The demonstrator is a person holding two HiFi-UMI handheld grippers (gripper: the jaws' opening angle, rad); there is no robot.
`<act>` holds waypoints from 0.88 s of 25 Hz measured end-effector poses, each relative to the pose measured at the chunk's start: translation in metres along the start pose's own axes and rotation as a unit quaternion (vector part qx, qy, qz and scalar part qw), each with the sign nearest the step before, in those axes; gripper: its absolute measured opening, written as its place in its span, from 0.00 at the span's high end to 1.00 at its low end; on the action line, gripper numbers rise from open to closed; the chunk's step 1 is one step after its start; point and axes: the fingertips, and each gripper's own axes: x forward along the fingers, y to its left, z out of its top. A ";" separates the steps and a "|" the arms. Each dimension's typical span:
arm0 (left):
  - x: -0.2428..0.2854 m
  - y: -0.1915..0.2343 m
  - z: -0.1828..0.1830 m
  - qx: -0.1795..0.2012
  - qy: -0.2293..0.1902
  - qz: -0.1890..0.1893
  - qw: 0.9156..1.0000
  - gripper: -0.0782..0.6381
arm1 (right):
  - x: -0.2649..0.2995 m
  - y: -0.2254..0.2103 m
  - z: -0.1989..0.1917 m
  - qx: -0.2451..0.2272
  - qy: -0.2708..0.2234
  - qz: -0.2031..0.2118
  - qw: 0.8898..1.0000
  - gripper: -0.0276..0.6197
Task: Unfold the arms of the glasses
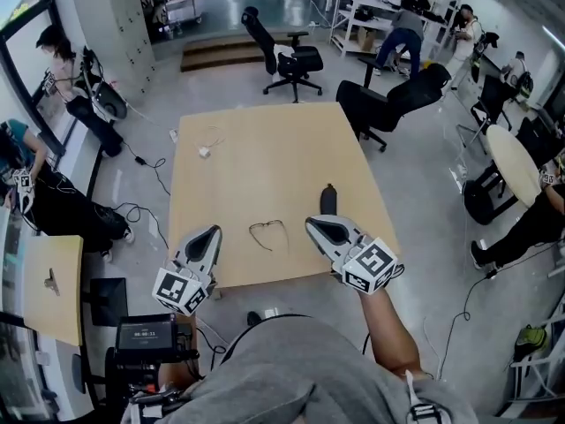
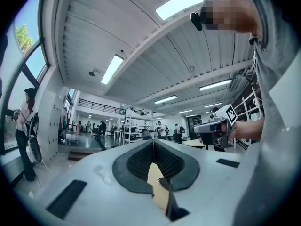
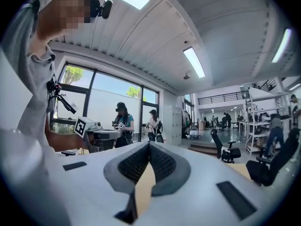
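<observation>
Two grippers flank the glasses, which lie untouched on the tan table, close to its near edge. The left gripper is to the left of the glasses and the right gripper to their right, each well apart from the frame in the head view.

Both are clenched on nothing. Each gripper view shows the ribbed pads meeting at the tips, with only a sliver of tan tabletop visible behind them. Those views also look out level across the room, not down at the glasses, so the grippers seem held up and clear of the frame, not set for a grasp.

The frame is too small to tell whether its arms are folded in or spread, so how much of the task is done cannot be judged here. To work an arm, I judge one gripper would need to pin the front while the other swings the arm out.

Beyond the glasses to the right lies a dark oblong object, and far beyond them a white plug with cable. Both are out of the way.
</observation>
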 end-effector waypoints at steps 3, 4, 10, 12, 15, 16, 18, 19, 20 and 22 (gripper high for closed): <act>-0.004 -0.022 -0.001 -0.007 0.001 0.009 1.000 0.88 | -0.030 0.012 0.017 -0.028 -0.010 -0.001 1.000 0.95; -0.005 -0.032 -0.003 -0.009 0.004 0.008 1.000 0.88 | -0.041 0.016 0.019 -0.035 -0.012 -0.004 0.999 0.95; -0.029 -0.112 0.004 0.011 0.002 -0.016 1.000 0.88 | -0.098 0.054 0.015 -0.040 -0.027 -0.001 0.999 0.95; -0.041 -0.130 0.007 0.017 0.005 -0.014 1.000 0.88 | -0.110 0.069 0.015 -0.041 -0.030 0.008 0.999 0.95; -0.058 -0.147 0.010 0.017 0.007 -0.008 1.000 0.88 | -0.120 0.087 0.015 -0.047 -0.025 0.015 0.998 0.95; -0.062 -0.152 0.011 0.019 0.008 -0.007 1.000 0.88 | -0.122 0.093 0.014 -0.049 -0.021 0.016 0.998 0.95; -0.071 -0.163 0.013 0.024 0.011 -0.005 1.000 0.88 | -0.128 0.102 0.014 -0.049 -0.019 0.022 0.998 0.95; -0.074 -0.168 0.014 0.025 0.011 -0.005 1.000 0.88 | -0.130 0.105 0.014 -0.048 -0.020 0.024 0.998 0.95; -0.077 -0.172 0.016 0.027 0.011 -0.004 1.000 0.88 | -0.132 0.107 0.014 -0.047 -0.021 0.027 0.998 0.95; -0.080 -0.177 0.018 0.033 0.012 -0.001 0.999 0.88 | -0.134 0.110 0.014 -0.045 -0.022 0.032 0.998 0.95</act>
